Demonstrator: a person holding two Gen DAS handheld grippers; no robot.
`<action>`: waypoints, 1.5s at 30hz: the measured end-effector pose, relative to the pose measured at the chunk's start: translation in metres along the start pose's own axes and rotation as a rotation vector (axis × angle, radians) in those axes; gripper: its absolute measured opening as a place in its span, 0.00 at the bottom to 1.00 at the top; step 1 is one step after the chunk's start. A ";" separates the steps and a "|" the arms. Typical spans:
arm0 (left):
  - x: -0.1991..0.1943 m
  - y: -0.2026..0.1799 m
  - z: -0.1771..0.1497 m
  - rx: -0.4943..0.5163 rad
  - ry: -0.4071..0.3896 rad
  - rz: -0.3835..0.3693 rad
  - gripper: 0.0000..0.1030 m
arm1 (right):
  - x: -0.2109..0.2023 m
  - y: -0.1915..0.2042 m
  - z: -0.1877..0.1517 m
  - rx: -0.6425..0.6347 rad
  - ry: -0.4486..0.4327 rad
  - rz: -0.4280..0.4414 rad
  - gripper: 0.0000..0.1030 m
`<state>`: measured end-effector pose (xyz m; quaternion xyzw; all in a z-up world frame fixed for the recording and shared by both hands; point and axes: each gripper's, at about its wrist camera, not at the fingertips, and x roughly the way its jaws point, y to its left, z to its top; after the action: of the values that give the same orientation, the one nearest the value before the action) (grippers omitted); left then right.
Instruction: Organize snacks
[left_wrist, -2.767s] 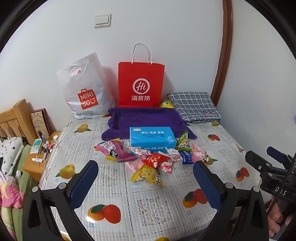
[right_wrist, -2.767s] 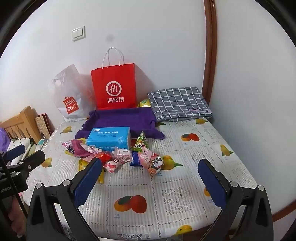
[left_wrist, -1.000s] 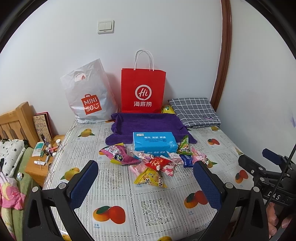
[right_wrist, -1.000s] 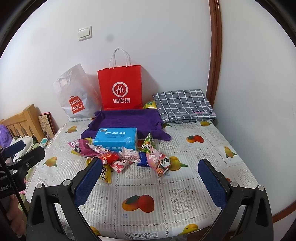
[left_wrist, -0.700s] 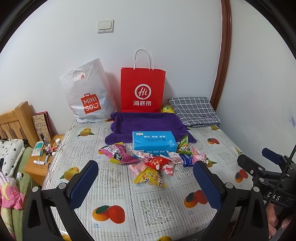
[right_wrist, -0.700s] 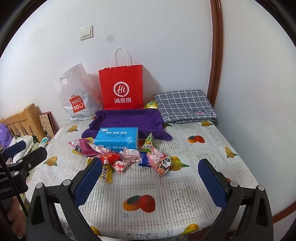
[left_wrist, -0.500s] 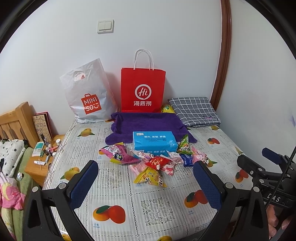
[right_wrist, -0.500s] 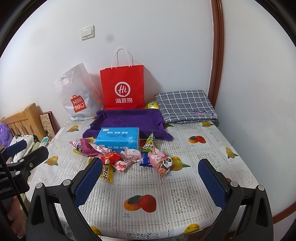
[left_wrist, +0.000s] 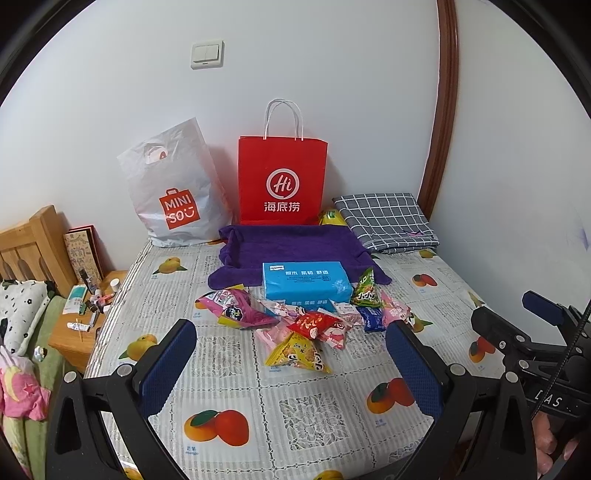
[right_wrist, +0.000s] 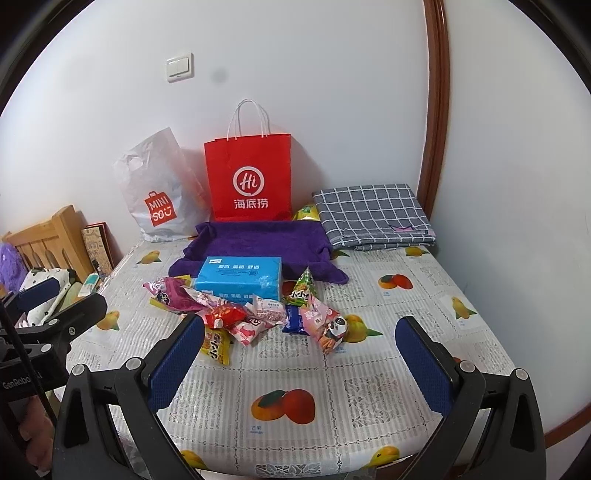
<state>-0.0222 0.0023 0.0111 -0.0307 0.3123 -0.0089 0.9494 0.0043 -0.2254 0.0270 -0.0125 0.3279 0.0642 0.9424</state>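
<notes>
Nearest you: the left claw stands wide, nothing between its blue pads, poised above the near part of the worktop. Your right claw is equally wide and holds nothing; in the left view it shows at the right edge with your fingers on its handle.

Worktop: covered by a cloth printed with fruit, bare along the near edge.

Middle: the snacks lie in a loose heap, many touching or overlapping.
- Yellow pack, nearest you, at the heap's front.
- Red pack, just behind it, resting on pink wrappers.
- Magenta bag, at the heap's left end.
- Blue pack and panda pack, at the right end.
- Green pack, upright, touching the tissue pack's right corner.

Behind the heap: a blue tissue pack, lying flat, its back edge on a purple towel.

Far: a red paper bag stands upright against the wall, a white plastic bag leans to its left, and a folded checked cloth lies in the right corner.

Left, off the worktop: a wooden nightstand with small clutter.
</notes>
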 end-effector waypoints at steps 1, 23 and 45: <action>0.000 0.000 0.000 0.001 0.000 -0.001 1.00 | 0.000 0.000 0.000 0.000 0.000 0.000 0.99; 0.048 0.001 -0.011 0.026 0.048 0.007 1.00 | 0.048 -0.001 -0.011 -0.016 0.060 0.030 0.99; 0.158 0.062 -0.038 -0.072 0.217 0.014 0.99 | 0.176 -0.059 -0.042 0.116 0.222 -0.007 0.99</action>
<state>0.0818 0.0568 -0.1172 -0.0615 0.4136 0.0056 0.9084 0.1225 -0.2672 -0.1164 0.0335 0.4335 0.0399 0.8996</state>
